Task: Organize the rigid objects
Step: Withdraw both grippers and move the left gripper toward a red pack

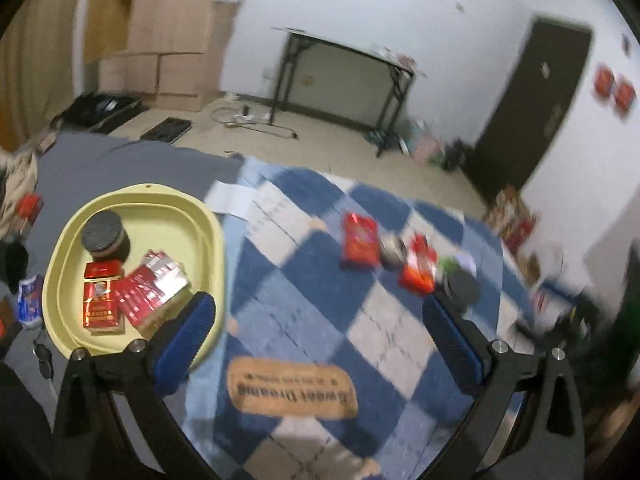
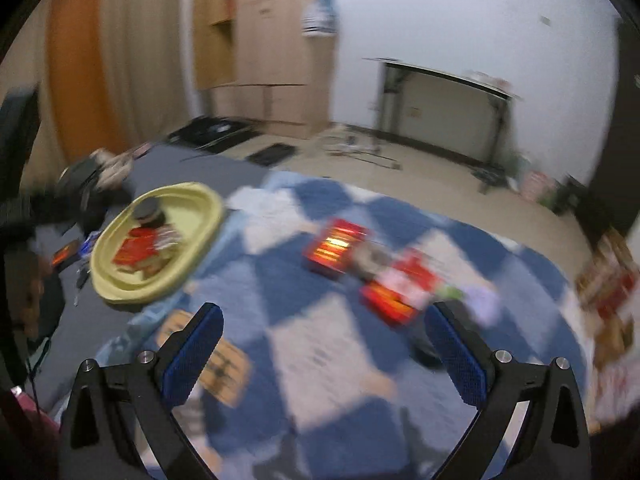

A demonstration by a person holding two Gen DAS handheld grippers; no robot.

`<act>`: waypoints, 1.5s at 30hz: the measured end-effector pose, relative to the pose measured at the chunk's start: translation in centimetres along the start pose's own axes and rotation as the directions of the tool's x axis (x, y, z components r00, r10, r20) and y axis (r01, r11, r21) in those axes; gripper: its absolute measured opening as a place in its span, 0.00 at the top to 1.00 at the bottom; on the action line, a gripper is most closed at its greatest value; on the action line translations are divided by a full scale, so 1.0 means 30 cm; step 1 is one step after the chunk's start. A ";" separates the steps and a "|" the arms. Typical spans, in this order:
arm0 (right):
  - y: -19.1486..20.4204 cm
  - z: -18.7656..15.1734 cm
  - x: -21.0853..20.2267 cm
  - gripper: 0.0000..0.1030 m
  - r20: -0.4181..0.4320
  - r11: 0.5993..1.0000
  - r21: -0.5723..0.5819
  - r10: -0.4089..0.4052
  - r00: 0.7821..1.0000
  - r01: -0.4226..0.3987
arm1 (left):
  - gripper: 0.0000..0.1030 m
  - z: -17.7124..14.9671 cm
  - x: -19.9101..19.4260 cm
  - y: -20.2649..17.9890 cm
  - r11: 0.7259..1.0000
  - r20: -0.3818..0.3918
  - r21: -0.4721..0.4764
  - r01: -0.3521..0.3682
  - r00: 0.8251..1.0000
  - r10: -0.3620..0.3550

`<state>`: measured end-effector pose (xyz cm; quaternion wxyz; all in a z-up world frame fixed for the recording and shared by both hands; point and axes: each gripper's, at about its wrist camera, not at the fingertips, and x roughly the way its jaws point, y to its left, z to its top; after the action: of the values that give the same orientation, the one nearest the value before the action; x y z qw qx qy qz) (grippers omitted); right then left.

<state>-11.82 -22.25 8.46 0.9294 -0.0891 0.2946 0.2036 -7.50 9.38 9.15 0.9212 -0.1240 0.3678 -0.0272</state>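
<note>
A yellow oval tray [image 1: 208,220] lies on the bed at the left; it holds a black round jar [image 1: 103,236], a red box [image 1: 102,300] and a red-and-silver pack [image 1: 154,284]. On the blue checked blanket [image 1: 304,320] lie a red pack [image 1: 360,240], a second red pack [image 1: 418,270] and a black round lid [image 1: 464,290]. My left gripper [image 1: 320,306] is open and empty above the blanket. My right gripper [image 2: 324,316] is open and empty. In the right wrist view the tray [image 2: 204,208] sits left, the red packs [image 2: 336,246] [image 2: 400,292] ahead, blurred.
A tan "Sweet Dreams" label [image 1: 292,390] sits on the blanket. Grey bedding [image 1: 120,164] lies behind the tray, with small items and keys [image 1: 42,356] at its left. A black-framed desk [image 1: 344,80], a wardrobe [image 1: 168,40] and a dark door [image 1: 532,100] stand beyond.
</note>
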 end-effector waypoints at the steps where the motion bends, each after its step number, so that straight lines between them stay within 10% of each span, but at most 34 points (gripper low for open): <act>1: -0.058 -0.022 -0.059 0.00 0.004 0.999 0.015 -0.039 0.999 0.039 | 0.00 -0.021 0.001 -0.024 1.000 -0.008 0.016 -0.008 1.000 0.008; 10: -0.150 -0.281 -0.209 0.00 0.014 0.982 0.115 -0.152 0.988 0.149 | 0.00 -0.146 0.032 -0.105 0.998 -0.054 0.056 -0.029 0.998 0.032; 28: -0.216 -0.259 -0.020 0.00 -0.044 0.987 0.130 -0.088 0.995 0.093 | 0.00 -0.169 0.156 -0.173 0.993 -0.103 0.118 -0.004 0.995 0.016; 45: -0.311 -0.205 0.361 0.00 -0.033 0.985 0.119 -0.121 0.992 0.124 | 0.00 0.011 0.680 -0.196 0.967 -0.177 0.250 -0.052 0.979 0.099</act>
<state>-2.90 -28.87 -2.42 0.9400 -0.0534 0.3122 0.1267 7.82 0.89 -2.86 0.8909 0.0073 0.4516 -0.0485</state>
